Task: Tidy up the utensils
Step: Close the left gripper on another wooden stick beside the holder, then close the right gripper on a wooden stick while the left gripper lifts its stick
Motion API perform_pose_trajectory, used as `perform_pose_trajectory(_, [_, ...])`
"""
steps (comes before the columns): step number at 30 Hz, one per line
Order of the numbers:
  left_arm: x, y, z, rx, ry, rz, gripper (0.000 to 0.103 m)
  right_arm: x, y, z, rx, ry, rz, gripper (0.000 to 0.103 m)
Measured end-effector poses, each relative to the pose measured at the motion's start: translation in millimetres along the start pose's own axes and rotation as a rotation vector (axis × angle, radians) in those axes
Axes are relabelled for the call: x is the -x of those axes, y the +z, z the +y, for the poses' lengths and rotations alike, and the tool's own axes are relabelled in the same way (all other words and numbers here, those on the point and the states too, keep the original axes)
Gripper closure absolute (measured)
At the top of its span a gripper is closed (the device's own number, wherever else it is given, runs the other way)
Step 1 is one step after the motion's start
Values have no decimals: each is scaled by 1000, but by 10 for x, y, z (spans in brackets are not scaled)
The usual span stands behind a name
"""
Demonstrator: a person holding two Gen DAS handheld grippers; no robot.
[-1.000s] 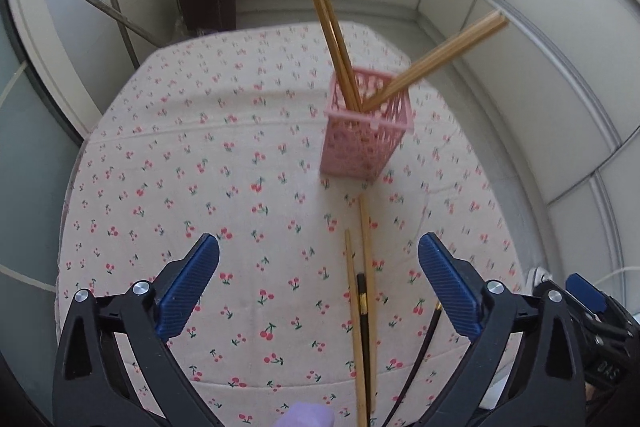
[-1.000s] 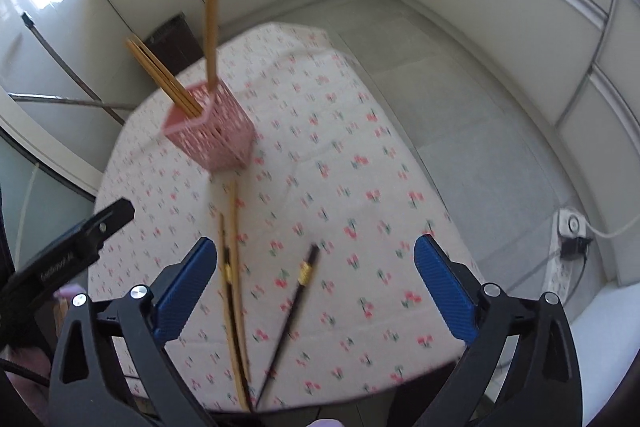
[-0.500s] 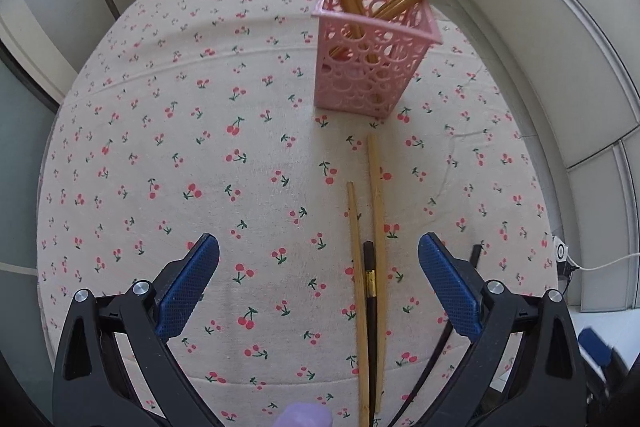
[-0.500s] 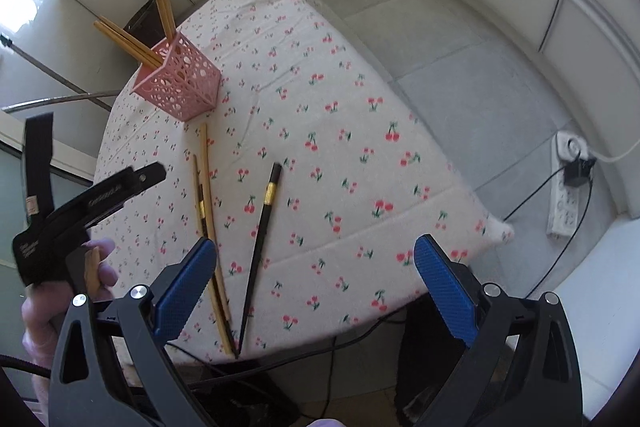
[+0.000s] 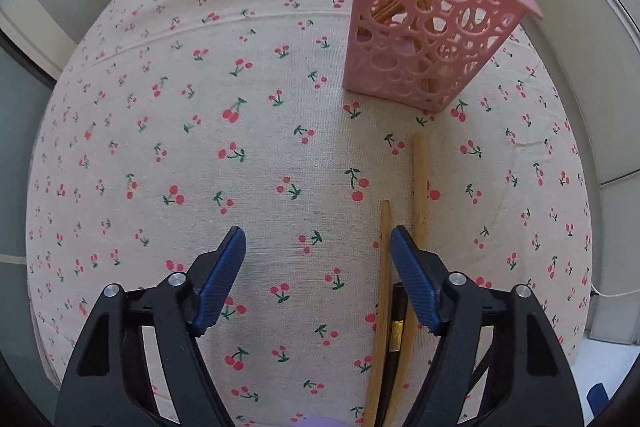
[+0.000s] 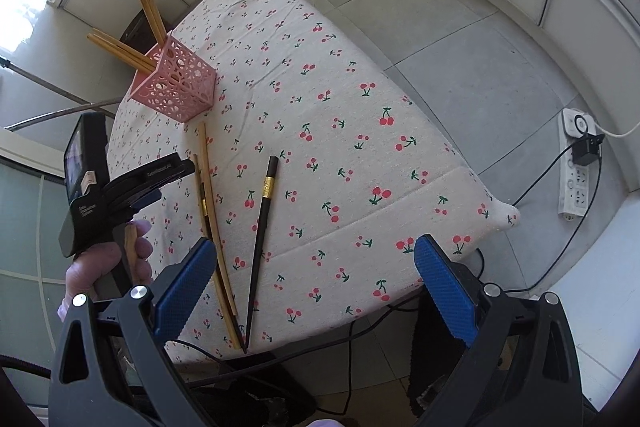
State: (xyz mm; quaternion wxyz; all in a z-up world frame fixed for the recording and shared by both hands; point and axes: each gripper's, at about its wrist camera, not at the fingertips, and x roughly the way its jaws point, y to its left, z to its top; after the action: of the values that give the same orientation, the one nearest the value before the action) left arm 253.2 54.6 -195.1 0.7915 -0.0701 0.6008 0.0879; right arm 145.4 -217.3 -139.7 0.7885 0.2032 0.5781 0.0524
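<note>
Now my left gripper [image 5: 318, 247], ribbed blue pads on black arms, has just been closing, part open over bare cherry-print cloth [image 5: 240, 107]. Just right of it lie slim bamboo chopsticks [image 5: 419, 179], long axes pointing far toward the perforated pink plastic basket [image 5: 420, 39]. My right gripper [image 6: 316, 275] gapes wide, empty.

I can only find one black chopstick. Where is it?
In the right wrist view the black chopstick lies alone on the cherry tablecloth, right of the bamboo chopsticks, below the pink basket.
</note>
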Motion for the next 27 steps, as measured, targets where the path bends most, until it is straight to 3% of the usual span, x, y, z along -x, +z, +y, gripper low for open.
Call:
perform_pose_trajectory(4, [-50, -10, -89, -22, 6, -3, 43, -22, 12, -20, -9, -4, 6, 7])
perform_pose_trajectory(8, [-6, -69, -224, -77, -14, -14, 71, -48, 21, -12, -5, -12, 9, 7])
perform_pose_trajectory(13, [17, -113, -224, -101, -43, -12, 97, -115, 26, 11, -17, -15, 31, 7])
perform_pose_trajectory(15, [12, -94, -122, -74, -80, -4, 98, -145, 28, 36, -16, -17, 36, 7])
perform_pose_trajectory(23, [129, -68, 312, -12, -48, -30, 99, -253, 71, 177, -33, -19, 54, 7])
perform_pose_trajectory(27, [336, -65, 536, 29, -75, -57, 99, -376, 224, 462, -18, -17, 34, 7])
